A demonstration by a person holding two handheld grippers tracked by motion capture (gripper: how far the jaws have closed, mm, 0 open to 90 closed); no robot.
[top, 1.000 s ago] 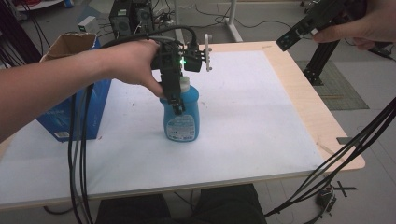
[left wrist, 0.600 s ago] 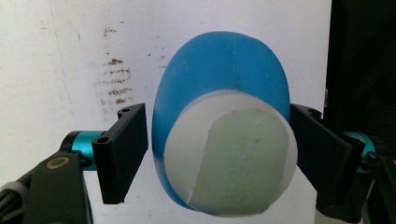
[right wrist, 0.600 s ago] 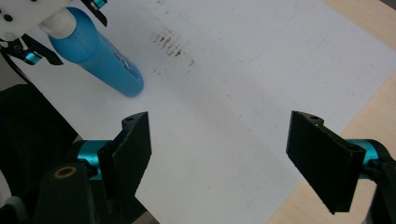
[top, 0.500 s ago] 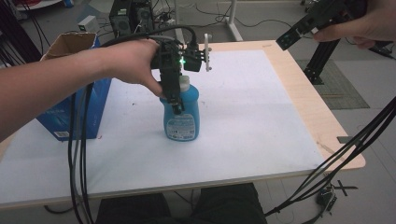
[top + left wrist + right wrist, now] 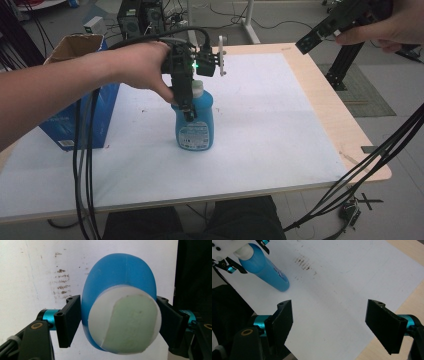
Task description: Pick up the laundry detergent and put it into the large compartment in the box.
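A blue detergent bottle [image 5: 195, 125] with a white cap stands upright on the white-covered table [image 5: 270, 130], left of centre. My left gripper [image 5: 189, 106] comes down on it from above, shut on the bottle's shoulders just below the cap. In the left gripper view the two black jaws press against both sides of the bottle [image 5: 117, 272], and the left gripper [image 5: 120, 325] looks straight down on the cap. My right gripper [image 5: 314, 41] is held high above the far right corner, open and holding nothing. The right gripper [image 5: 329, 322] looks down at the bottle [image 5: 267, 270] from afar.
An open blue cardboard box [image 5: 75, 125] stands at the table's left edge, close to my left forearm. Black cables [image 5: 82, 175] hang off the left gripper, and more cables [image 5: 380, 155] trail past the right corner. A bare wooden border [image 5: 325, 110] runs along the right side.
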